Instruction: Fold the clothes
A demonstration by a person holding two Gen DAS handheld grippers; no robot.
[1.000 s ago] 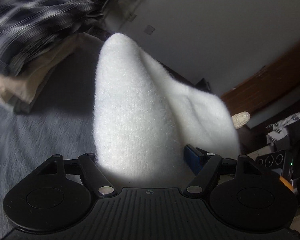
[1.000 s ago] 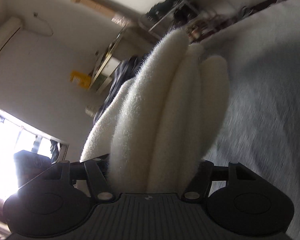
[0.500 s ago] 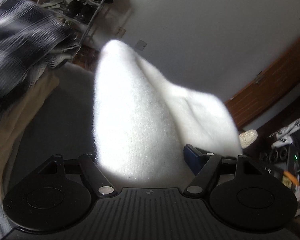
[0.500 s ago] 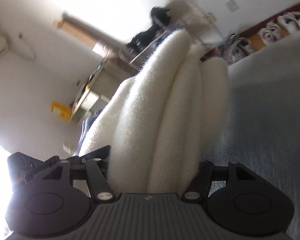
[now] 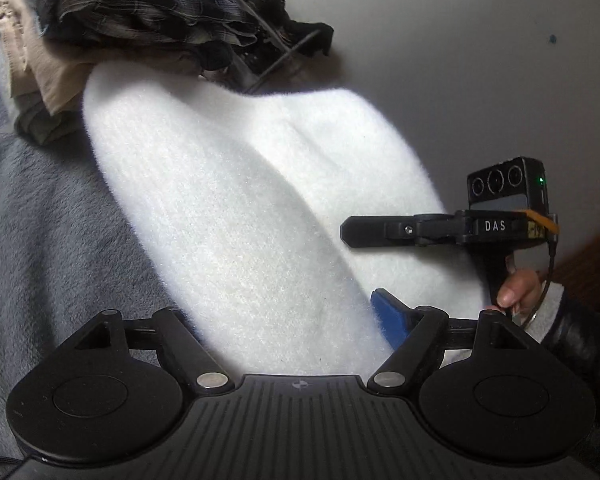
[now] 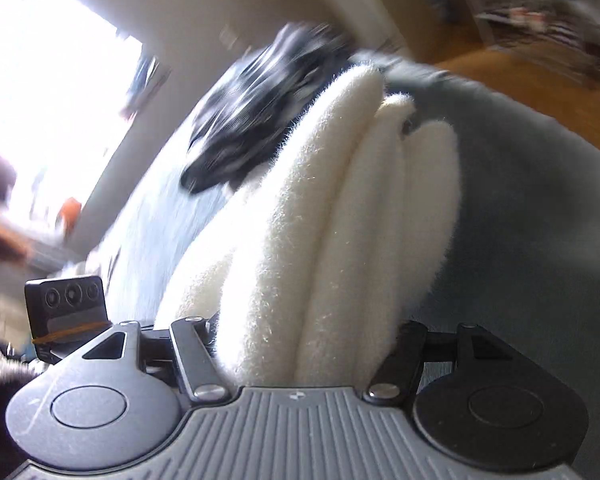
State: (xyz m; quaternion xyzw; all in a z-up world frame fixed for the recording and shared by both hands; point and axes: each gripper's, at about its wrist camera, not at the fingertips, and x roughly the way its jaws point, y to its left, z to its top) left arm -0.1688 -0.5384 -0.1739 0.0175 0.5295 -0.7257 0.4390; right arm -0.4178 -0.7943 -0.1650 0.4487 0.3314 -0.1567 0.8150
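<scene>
Grey fleece bedding (image 5: 48, 216) fills the left wrist view from 7 to 10 o'clock, beneath a plain pale wall (image 5: 460, 40) at 1 o'clock. Left gripper (image 5: 300, 328): its fingers are closed tight on the white fuzzy knitted garment (image 5: 236, 200), which rises from between them toward 11 o'clock and drapes across centre; one blue finger pad (image 5: 390, 316) shows beside the cloth. At 11 o'clock, a stack of folded clothes, dark plaid shirt (image 5: 132, 4) on top of beige garments (image 5: 32, 68), sits on the bedding, just behind the white garment's far edge. At 3 o'clock, the right gripper (image 5: 364, 232) is seen side-on, its fingers lying against the white garment, held by a person's hand (image 5: 518, 290) in a dark sleeve.

Right wrist view, blurred: right gripper (image 6: 304, 344) clamps several bunched folds of the white garment (image 6: 340, 220), which stand up toward 12 o'clock. Grey bedding (image 6: 540, 240) lies at 3 o'clock. Dark plaid cloth (image 6: 260, 112) shows at 11 o'clock, a bright window (image 6: 52, 100) at 10 o'clock. The left gripper's camera housing (image 6: 66, 300) appears at 8 o'clock.
</scene>
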